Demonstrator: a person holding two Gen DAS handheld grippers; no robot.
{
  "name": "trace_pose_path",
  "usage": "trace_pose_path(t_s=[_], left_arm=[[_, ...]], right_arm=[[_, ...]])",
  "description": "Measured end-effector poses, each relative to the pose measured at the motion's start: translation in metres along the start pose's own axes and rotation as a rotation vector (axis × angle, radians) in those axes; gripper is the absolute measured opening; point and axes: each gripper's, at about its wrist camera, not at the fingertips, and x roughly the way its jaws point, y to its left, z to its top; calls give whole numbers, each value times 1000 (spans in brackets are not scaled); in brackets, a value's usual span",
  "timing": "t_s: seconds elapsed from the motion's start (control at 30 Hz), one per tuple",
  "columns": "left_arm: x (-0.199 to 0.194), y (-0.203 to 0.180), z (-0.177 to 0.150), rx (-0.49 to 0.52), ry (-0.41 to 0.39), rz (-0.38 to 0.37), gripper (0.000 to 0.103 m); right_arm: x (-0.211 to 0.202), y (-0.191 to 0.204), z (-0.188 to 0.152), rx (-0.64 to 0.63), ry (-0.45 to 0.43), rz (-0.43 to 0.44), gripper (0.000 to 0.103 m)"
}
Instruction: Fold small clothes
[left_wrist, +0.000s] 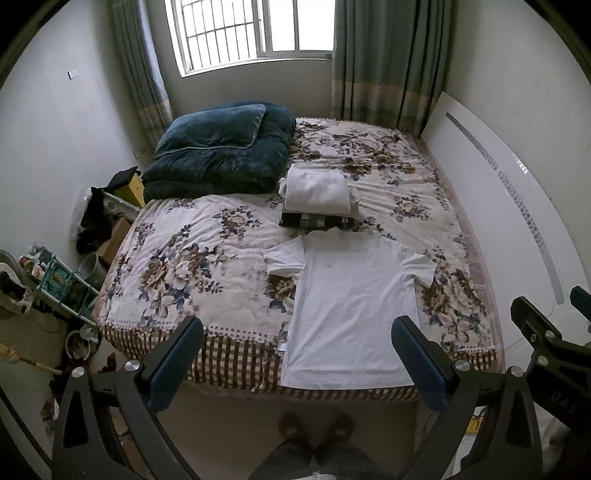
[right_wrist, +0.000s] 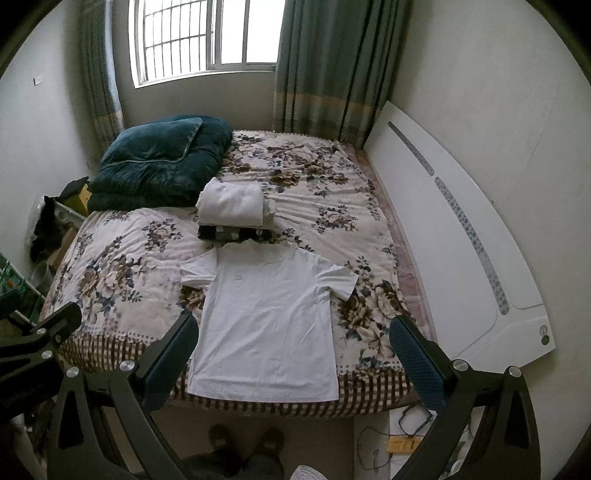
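On the left we see a folded dark quilt (left_wrist: 218, 147) at the far corner of the bed (left_wrist: 177, 258), under the window (left_wrist: 251, 29). Our left gripper (left_wrist: 297, 338) hangs above the near edge of the bed, jaws spread wide and holding nothing. Between the fingers lies the white T-shirt (left_wrist: 351, 306), spread flat with its hem at the near edge and its collar toward a stack of folded clothes (left_wrist: 317, 199). Our right gripper (right_wrist: 295, 336) also hangs above the near edge, jaws wide apart and empty. On the right stands the white headboard (right_wrist: 443, 240).
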Motion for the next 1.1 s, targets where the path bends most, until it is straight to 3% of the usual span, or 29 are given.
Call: trace_pose_path(t_s=[0.2,0.37,0.47,0.67,0.9,1.1], left_arm=[[27,-10,23,2,-21,25,103],[92,-10,42,14,-50,60,103],[149,-20,51,31,-29,106,103],[293,-58,75,4,106,170,103],[436,-78,61,-60,230,255,103],[565,-87,25,-83,381,271,103]], right_arm=[[20,-9,32,44,18,7,103],[105,-44,28,177,83,-42,103],[180,-78,17,280,152,-89,103],[352,-169,8,506,294,-119,103],[583,-271,-44,759,430,-62,103],[733,-305,-112,1025,540,9,102]])
